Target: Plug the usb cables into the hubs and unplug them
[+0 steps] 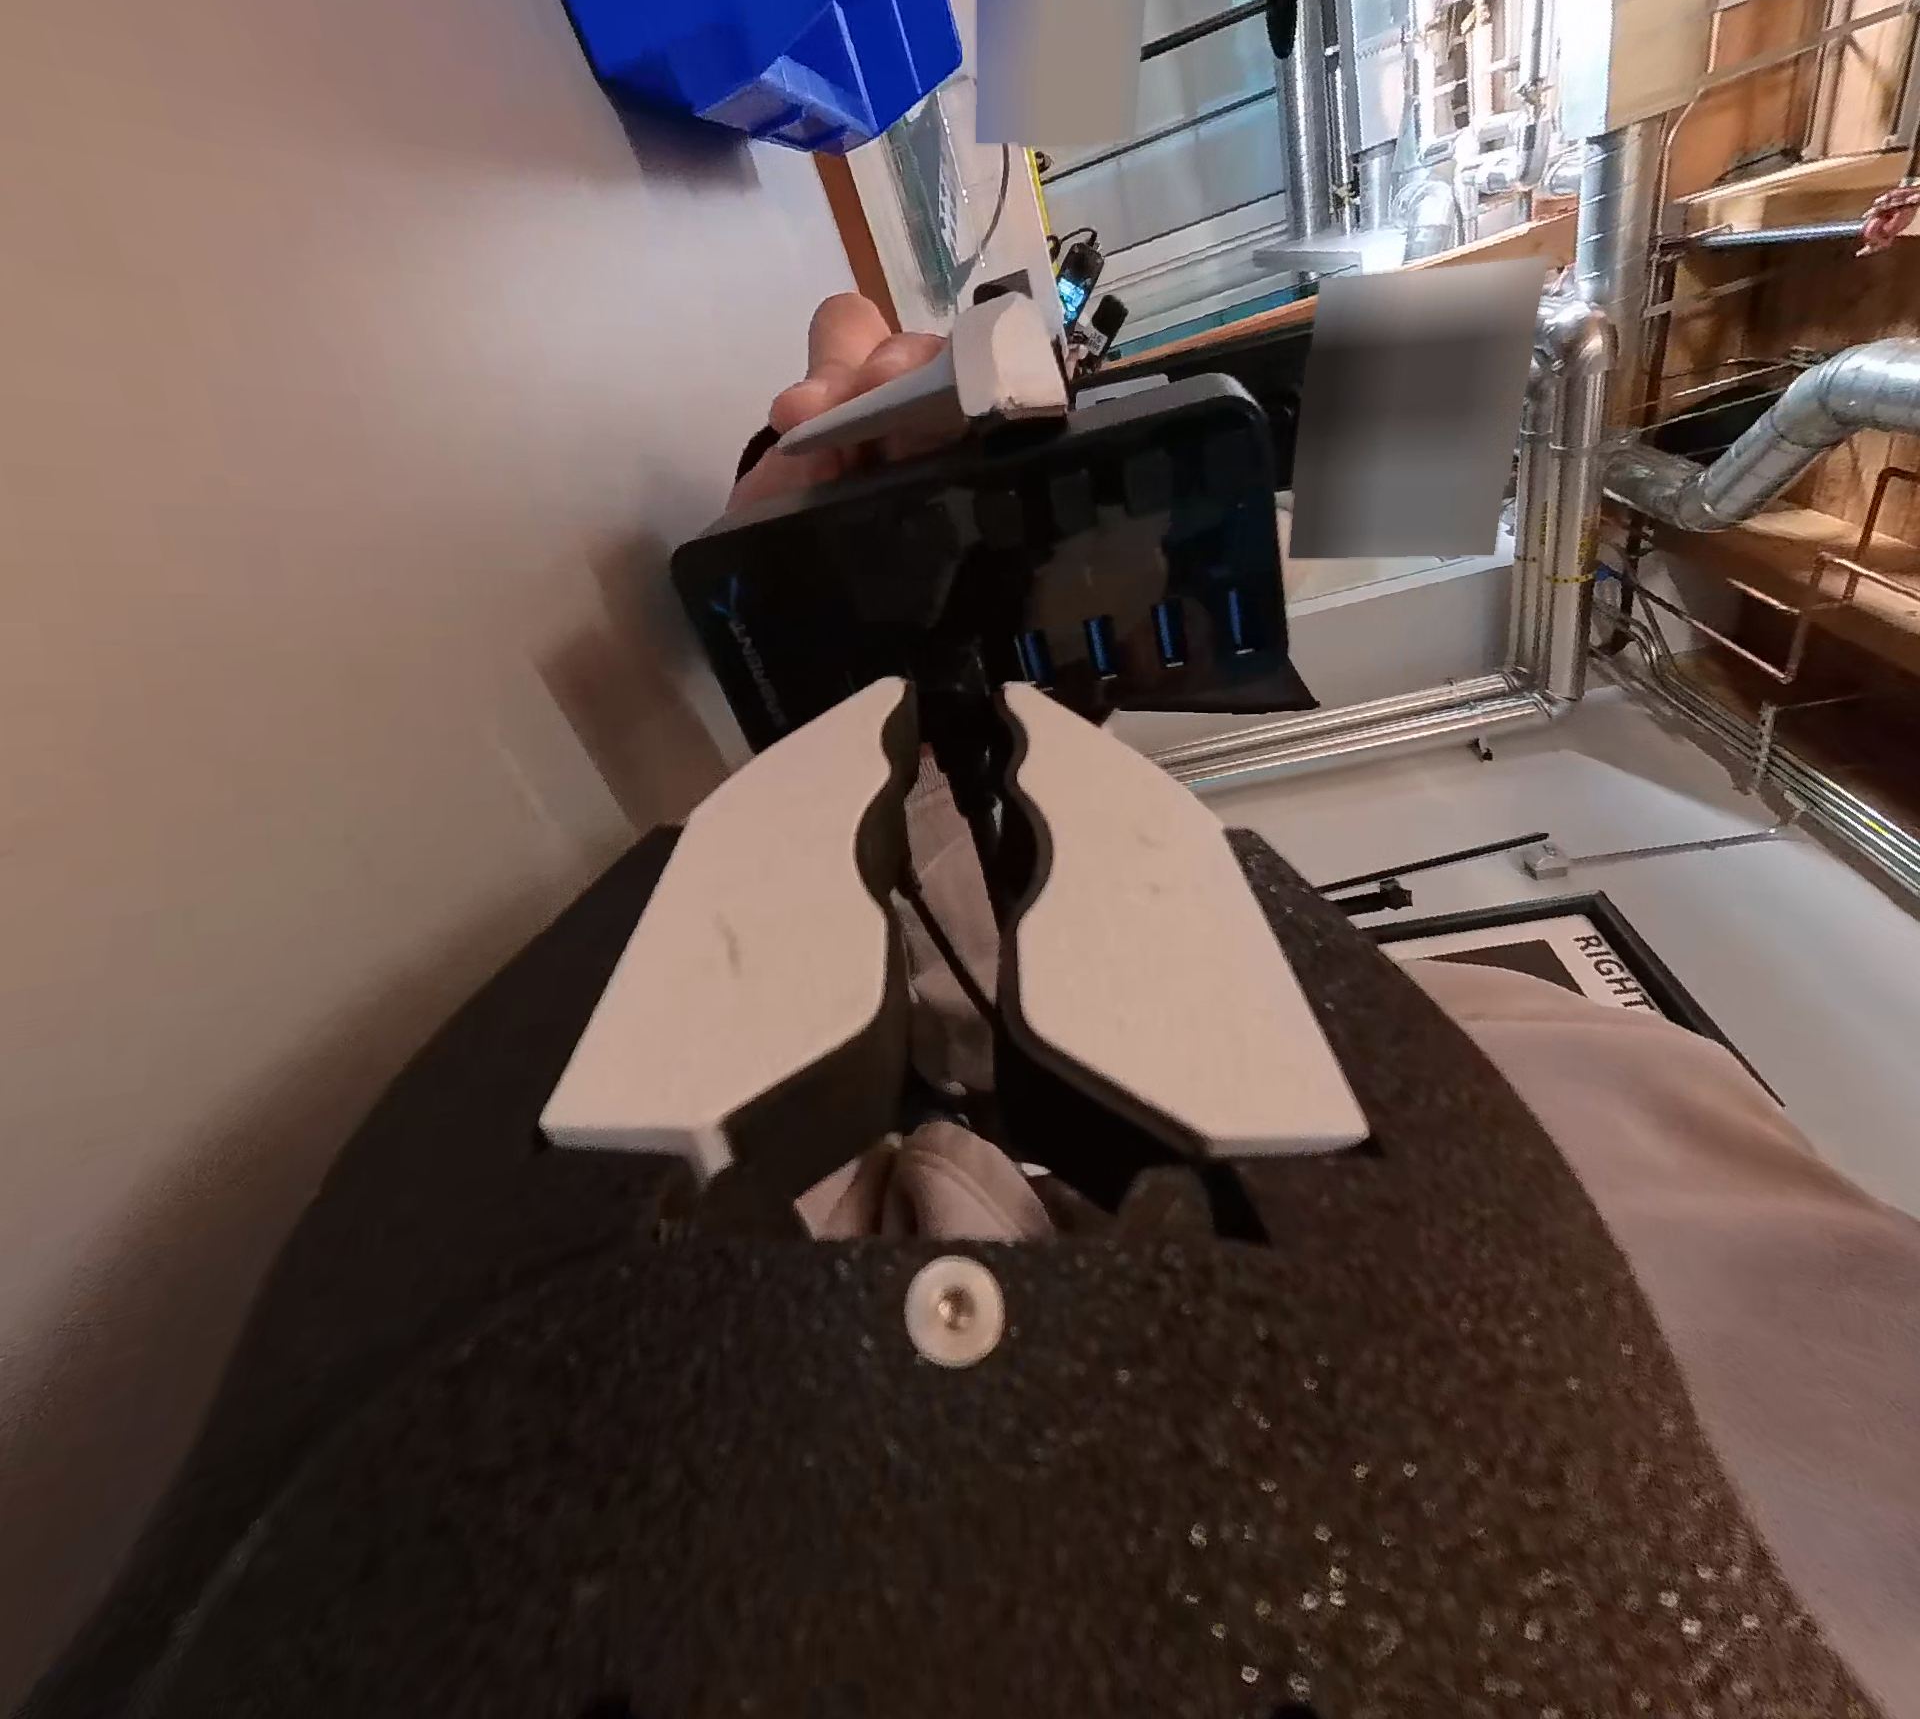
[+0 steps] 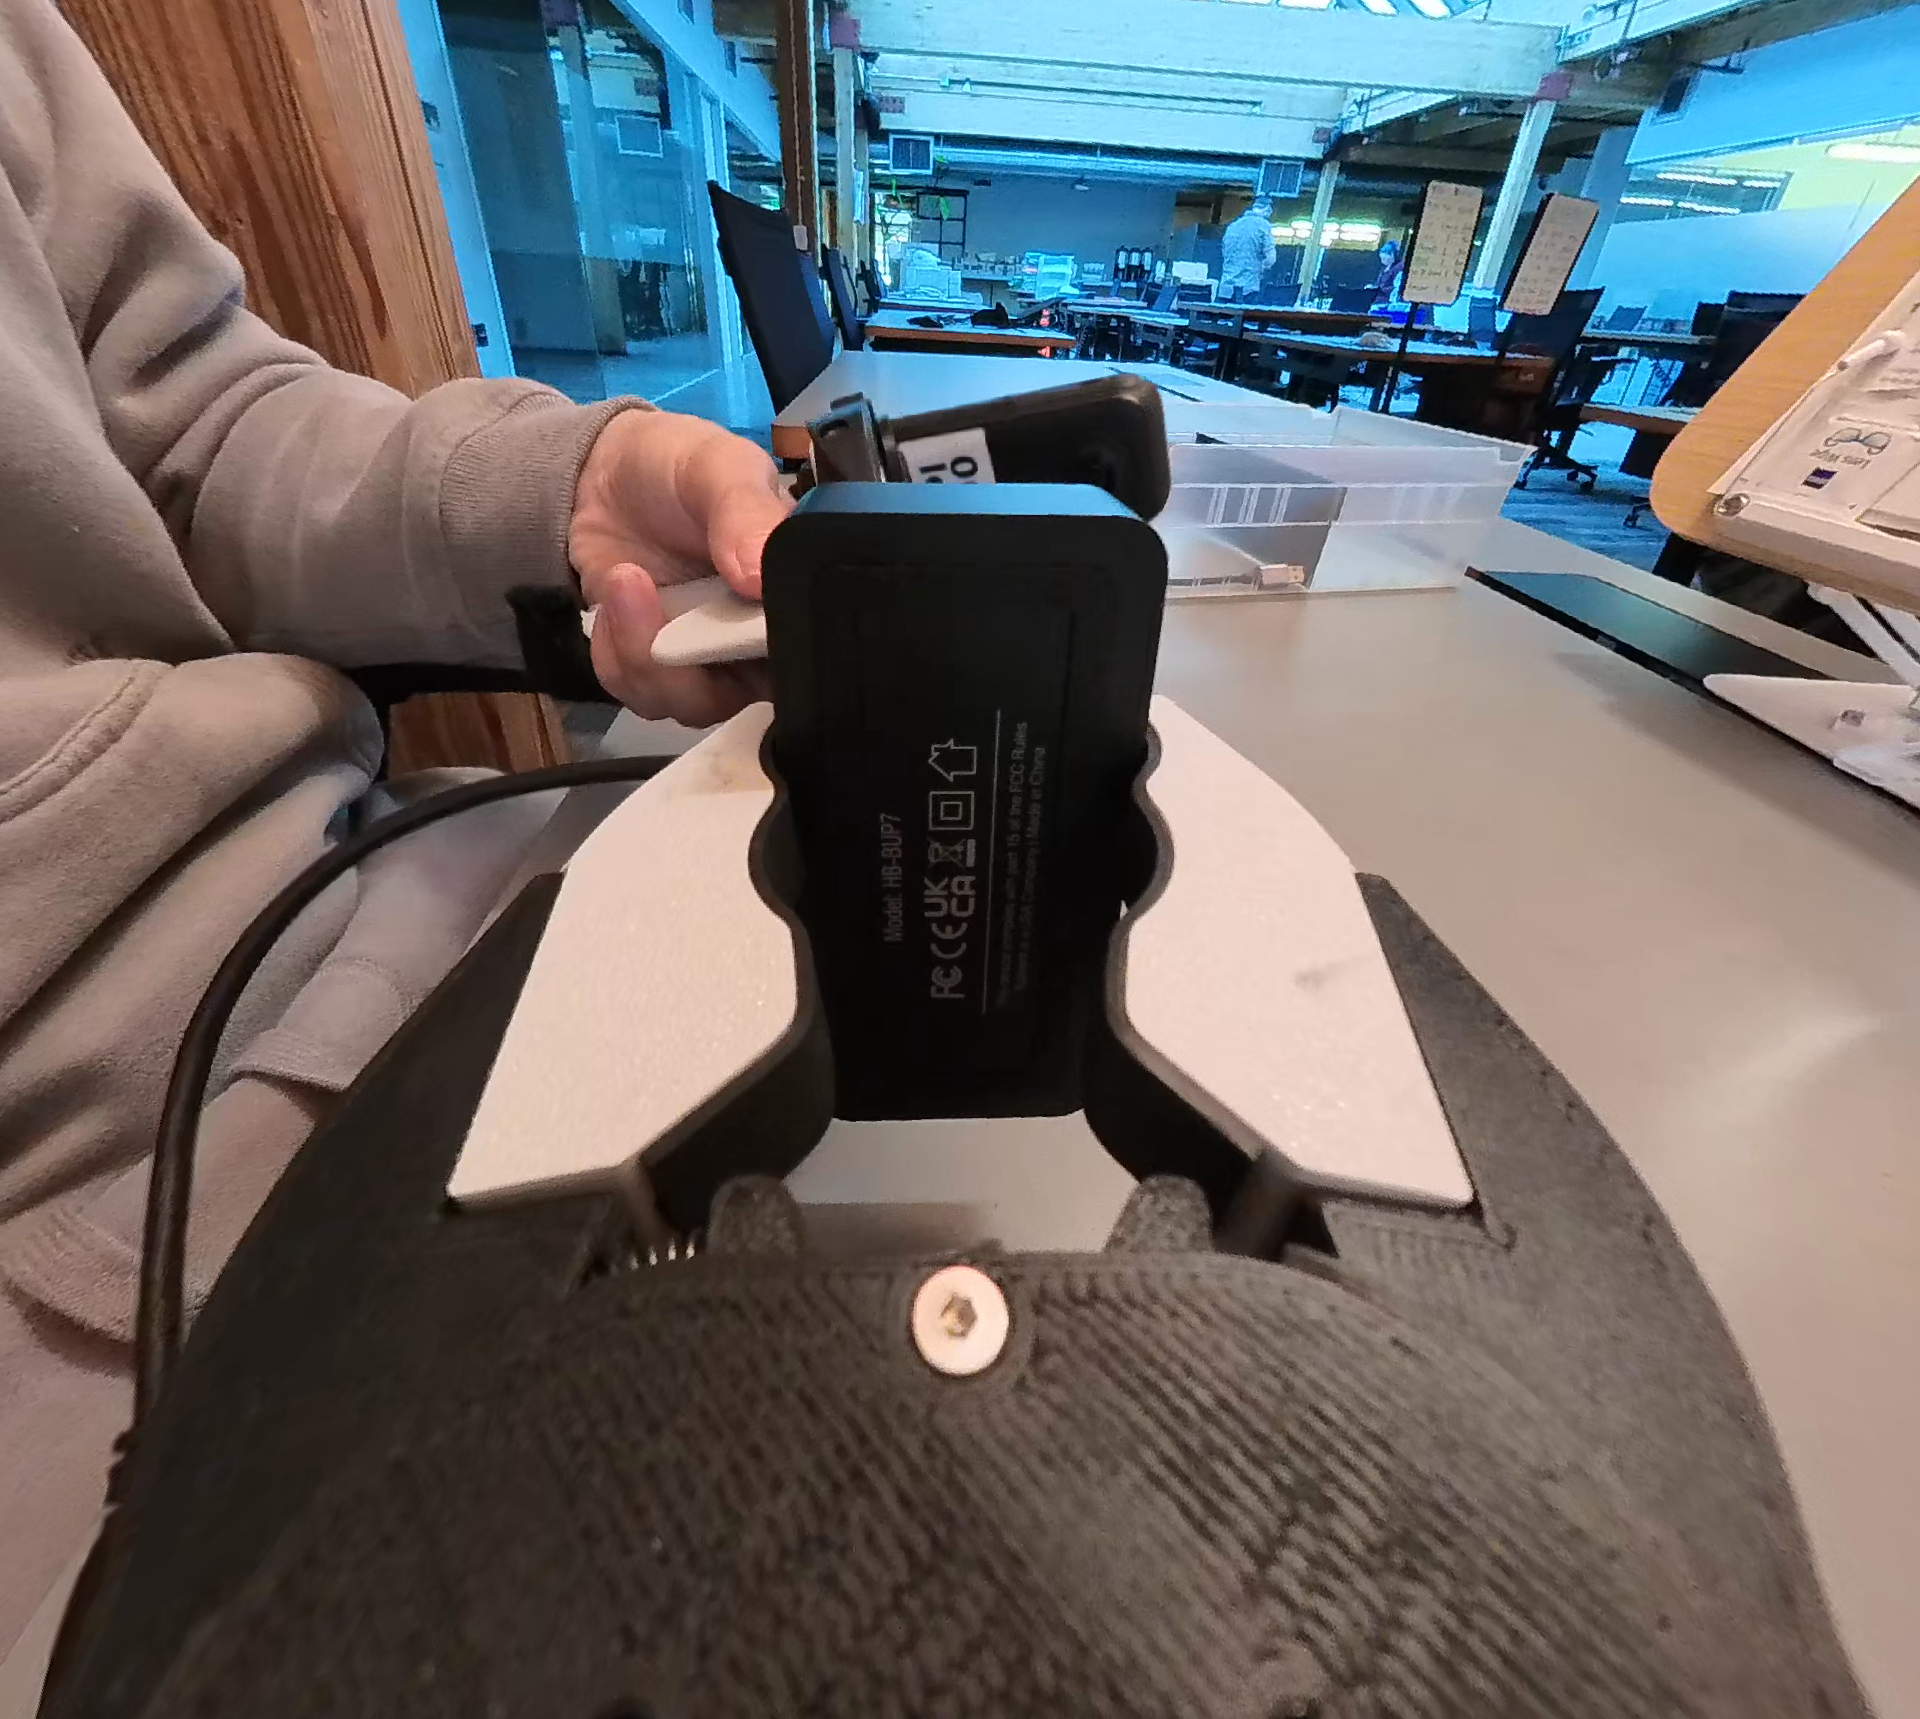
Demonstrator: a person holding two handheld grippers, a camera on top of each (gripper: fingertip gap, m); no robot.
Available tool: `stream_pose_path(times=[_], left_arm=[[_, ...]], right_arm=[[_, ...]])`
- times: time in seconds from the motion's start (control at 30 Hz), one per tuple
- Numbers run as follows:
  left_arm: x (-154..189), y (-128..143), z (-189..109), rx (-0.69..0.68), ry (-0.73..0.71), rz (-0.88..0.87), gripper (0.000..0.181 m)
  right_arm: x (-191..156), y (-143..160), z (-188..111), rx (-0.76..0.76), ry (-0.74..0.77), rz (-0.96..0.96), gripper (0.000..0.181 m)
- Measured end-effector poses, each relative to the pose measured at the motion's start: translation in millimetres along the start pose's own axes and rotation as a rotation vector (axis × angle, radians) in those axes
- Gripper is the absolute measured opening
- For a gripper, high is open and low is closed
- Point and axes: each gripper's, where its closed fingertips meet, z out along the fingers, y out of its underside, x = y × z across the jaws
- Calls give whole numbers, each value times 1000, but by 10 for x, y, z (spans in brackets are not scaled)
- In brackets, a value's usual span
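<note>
Step in hand: a USB cable (image 1: 961,734) plug is judged to be at a port of the hub (image 1: 1143,547); whether it is being seated or withdrawn cannot be told.
Technique: the plug is to be kept square to the port row and moved straight along the port axis, without twisting; the hub is to be held rigid against the push or pull.
Left gripper (image 1: 961,713): the jaws are drawn nearly together and clamped on the cable just behind its plug, at the hub's port face.
Right gripper (image 2: 961,796): the jaws are set wide and clamped on the hub's two long sides, its labelled underside facing the camera.
Hub location: raised off the table (image 2: 1507,786), between both grippers.
</note>
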Motion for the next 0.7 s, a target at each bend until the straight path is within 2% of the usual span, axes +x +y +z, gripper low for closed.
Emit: stream_pose_path(times=[0.17, 0.3, 0.43, 0.53, 0.6, 0.7], left_arm=[[46, -35, 29, 46, 54, -55, 9], [73, -64, 90, 115, 191, -168, 8], [47, -87, 178, 180, 225, -188, 8], [82, -127, 238, 206, 312, -222, 8], [81, -134, 227, 192, 323, -173, 9], [62, -131, 182, 174, 220, -3, 11]], right_arm=[[14, -26, -22, 21, 9, 2, 60], [44, -72, -67, 61, 11, 29, 61], [73, -104, -101, 90, 19, 45, 60], [116, -164, -171, 148, 30, 71, 60], [122, -168, -180, 152, 36, 71, 59], [96, -146, -151, 130, 26, 57, 59]])
